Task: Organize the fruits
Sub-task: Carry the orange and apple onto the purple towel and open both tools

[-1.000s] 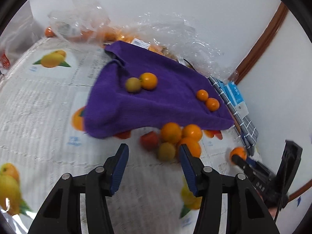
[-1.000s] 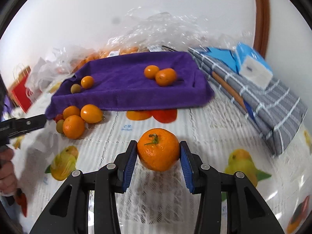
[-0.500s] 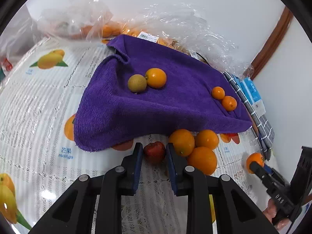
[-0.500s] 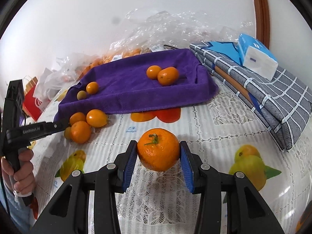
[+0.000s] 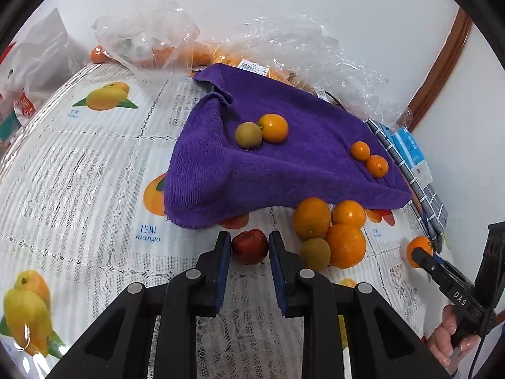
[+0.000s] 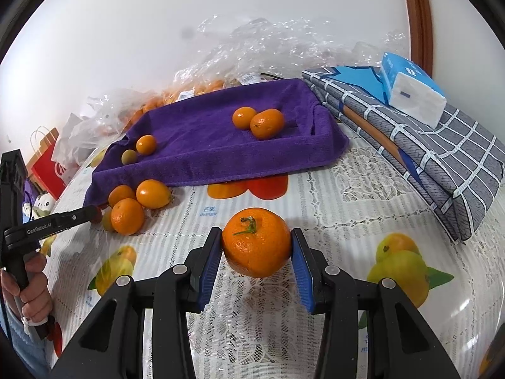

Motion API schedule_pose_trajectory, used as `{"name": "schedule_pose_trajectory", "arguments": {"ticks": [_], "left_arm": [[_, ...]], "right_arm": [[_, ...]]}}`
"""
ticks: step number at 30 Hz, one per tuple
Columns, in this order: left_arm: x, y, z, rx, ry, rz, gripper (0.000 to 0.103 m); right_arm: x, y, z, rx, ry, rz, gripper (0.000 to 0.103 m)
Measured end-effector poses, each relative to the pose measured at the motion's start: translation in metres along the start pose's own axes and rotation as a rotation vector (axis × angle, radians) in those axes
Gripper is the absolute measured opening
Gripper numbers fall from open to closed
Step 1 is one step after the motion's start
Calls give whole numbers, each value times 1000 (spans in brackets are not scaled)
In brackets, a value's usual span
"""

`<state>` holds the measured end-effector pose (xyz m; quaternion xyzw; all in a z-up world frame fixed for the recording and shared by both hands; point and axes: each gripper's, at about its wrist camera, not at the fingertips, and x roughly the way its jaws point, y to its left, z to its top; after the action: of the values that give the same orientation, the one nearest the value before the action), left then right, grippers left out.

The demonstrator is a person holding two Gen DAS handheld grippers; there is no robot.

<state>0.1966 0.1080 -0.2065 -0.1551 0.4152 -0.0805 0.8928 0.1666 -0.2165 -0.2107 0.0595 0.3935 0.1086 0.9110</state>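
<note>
Fruits are being held in both grippers beside the purple towel. A small red fruit is being pinched between the blue pads of the left gripper, just in front of the towel's near edge and low over the tablecloth; whether it is being lifted clear of the cloth cannot be told. Just to the right of that fruit, a cluster of three oranges and one greenish fruit is lying against the towel's front hem, the greenish one nearly touching the gripper's right finger. On the towel, a greenish fruit and an orange one are resting together near its left fold, and two small oranges are touching near its right edge.

A large stemmed orange is being clamped in the right gripper, its pads pressed on both sides, in front of the towel and well apart from it. To the right of the towel, a folded checked cloth is being topped by a tissue pack. Behind the towel, crumpled plastic bags are lying against the wall. A hand is being seen on the left gripper's handle.
</note>
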Motion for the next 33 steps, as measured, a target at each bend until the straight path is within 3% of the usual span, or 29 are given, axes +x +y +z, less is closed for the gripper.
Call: {"name": "schedule_pose_trajectory", "arguments": {"ticks": [14,23,33], "left_arm": [[-20,1,0,-28,-103,-77,24],[-33,-5,-2,17,-170,-67,24],[-64,-26,22,35,-243,-101,24]], "right_arm": [[-7,-2,-1,13,-32,10,43],[-9,-9,0,62,-33,-4,43],[-41,7,44,3,-111,-34,43]]}}
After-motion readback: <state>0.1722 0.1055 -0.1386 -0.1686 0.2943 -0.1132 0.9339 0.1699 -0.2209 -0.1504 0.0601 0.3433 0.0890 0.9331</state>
